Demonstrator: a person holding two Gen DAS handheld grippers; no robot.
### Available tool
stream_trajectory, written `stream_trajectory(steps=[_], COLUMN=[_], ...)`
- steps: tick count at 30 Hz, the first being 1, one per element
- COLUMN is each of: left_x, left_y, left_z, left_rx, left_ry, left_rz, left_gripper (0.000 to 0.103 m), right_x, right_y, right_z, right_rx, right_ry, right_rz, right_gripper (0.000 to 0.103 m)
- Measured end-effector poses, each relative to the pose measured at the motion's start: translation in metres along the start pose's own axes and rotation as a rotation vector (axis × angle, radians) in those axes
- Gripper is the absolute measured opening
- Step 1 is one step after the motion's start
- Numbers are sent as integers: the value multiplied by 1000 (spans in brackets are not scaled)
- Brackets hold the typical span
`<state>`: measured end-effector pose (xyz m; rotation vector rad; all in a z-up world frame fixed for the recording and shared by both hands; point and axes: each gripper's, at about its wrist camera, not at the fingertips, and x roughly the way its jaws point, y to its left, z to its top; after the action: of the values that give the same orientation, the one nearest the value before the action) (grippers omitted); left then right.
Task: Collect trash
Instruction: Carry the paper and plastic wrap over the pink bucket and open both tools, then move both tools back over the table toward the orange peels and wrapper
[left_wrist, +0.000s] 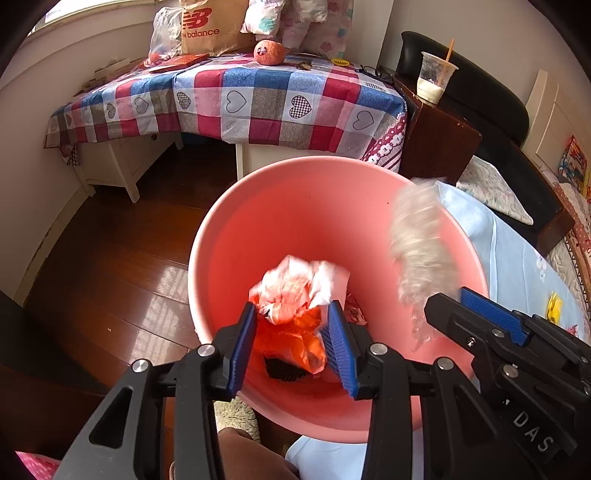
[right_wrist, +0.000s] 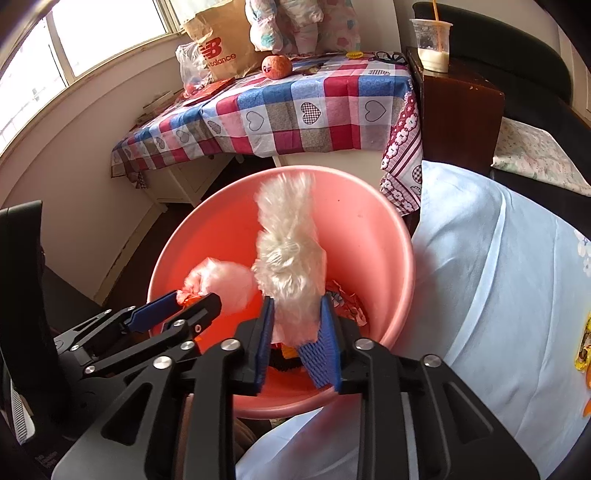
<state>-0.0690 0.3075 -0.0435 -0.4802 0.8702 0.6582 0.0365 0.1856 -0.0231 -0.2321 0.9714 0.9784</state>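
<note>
Both over pink bin (left_wrist: 207, 236), frame ctr. L gripper (left_wrist: 291, 314) jaws spread round crumpled wrapper (left_wrist: 295, 284); R gripper (right_wrist: 295, 306) jaws loosely spread round white fluff (right_wrist: 288, 254).

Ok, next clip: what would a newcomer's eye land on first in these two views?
The big pink bin fills the middle of both views, on the wood floor beside a bed. Over its mouth the left gripper has an orange and white plastic bag between its fingers, and the right gripper a fluffy white wad. Behind stands a table with a checked heart cloth.
</note>
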Motion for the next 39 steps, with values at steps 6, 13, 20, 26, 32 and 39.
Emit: stream_trajectory(steps=[6,13,20,26,32,39], left_x=[-15,-45,-81,-108,-133,-151], left_y=[1,-9,-23,-36,-53,-69], left_z=[4,5,0,-8,-25,-43], left_rx=[-17,14,40,57,82,105], left_ry=[-47,-117,-195,-233,-267,-282], left_rz=[-14,2,18,16,15,22], left_gripper=[50,51,53,55,56,57], right_x=[-8,-36,-76,-107,-134,-157], right_y=[-8,-5,-6,-10,-16,-23], right_z=[3,-5,-20,-31,-49,-69], right_rx=[17,-11,-37,-43,-25,-25], right_ry=[-25,-95,-190,-256,-291,-325], right_rz=[8,2,-13,-28,-23,-35], right_gripper=[37,37,47,47,48,48])
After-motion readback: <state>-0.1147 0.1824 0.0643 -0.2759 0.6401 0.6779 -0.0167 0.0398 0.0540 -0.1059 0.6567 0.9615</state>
